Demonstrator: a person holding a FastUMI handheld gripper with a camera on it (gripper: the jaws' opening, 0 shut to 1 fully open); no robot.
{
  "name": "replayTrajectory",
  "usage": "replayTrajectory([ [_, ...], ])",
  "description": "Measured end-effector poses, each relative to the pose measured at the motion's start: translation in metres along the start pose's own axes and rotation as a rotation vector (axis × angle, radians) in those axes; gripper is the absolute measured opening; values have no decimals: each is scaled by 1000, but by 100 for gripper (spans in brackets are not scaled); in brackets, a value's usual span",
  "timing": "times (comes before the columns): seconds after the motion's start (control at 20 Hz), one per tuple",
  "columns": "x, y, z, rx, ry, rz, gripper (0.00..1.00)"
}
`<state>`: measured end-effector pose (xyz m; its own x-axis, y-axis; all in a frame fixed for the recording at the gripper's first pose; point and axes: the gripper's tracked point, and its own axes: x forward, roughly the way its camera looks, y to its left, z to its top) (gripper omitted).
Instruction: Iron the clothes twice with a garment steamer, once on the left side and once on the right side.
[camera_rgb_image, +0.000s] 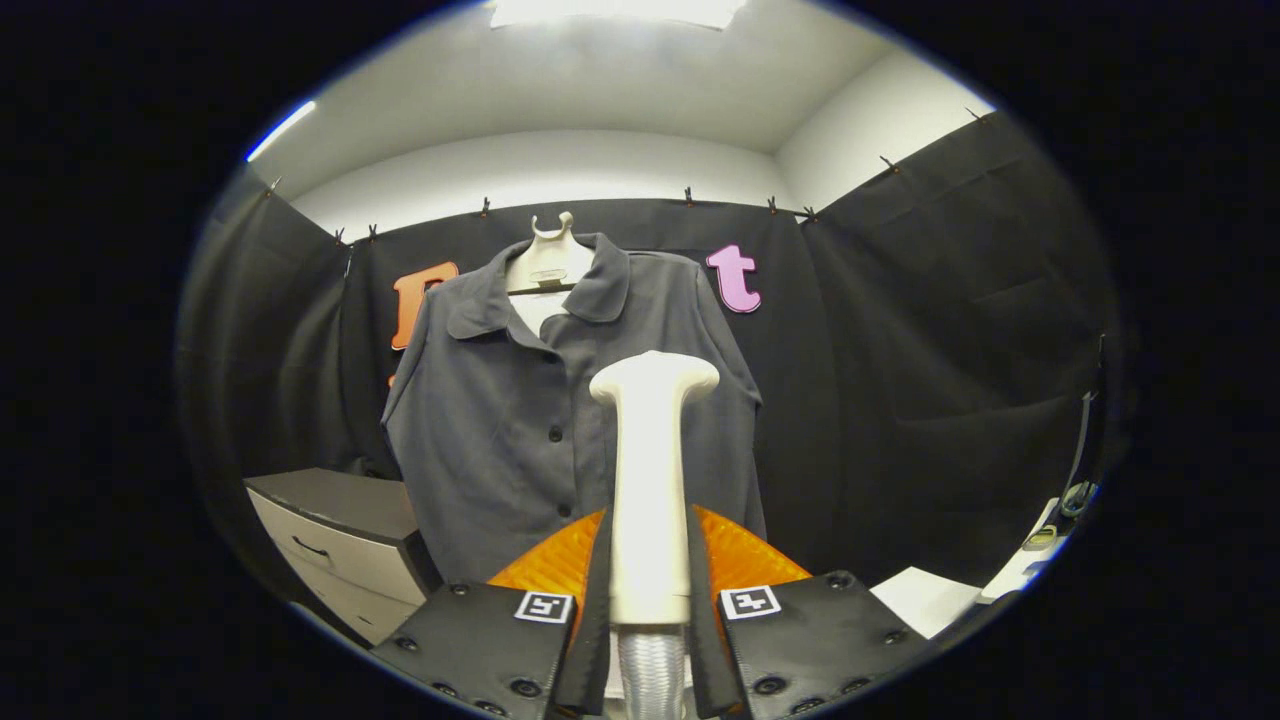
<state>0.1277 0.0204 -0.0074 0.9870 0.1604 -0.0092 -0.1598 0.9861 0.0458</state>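
Hand-held gripper (650, 600): both fingers clamped on the handle of the garment steamer (651, 480), one on each side. Steamer: upright between the fingers, ribbed hose below, wide head on top, in front of the shirt's lower middle; contact with the cloth cannot be told. Shirt (560, 400): grey, buttoned, collar open, on a pale hanger (549, 260) against the booth wall. Drawer cabinet (345, 545): left of the shirt, lower down.

Black cloth (940, 330) hangs clipped along the booth walls, white wall (560, 165) above it. White ceiling, light panel (615, 10) overhead, second strip light (280, 130) at left. Low drawer cabinet (335, 545) stands at left, dark top, pale drawer fronts.
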Motion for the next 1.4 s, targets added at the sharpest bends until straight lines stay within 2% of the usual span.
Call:
replayTrajectory([
  [0.45, 43, 7, 6, 17, -15, 35, 40],
  [0.75, 43, 8, -1, -12, -23, 17, 40],
  [1.4, 14, -2, -72, -16, 83, -19, 40],
])
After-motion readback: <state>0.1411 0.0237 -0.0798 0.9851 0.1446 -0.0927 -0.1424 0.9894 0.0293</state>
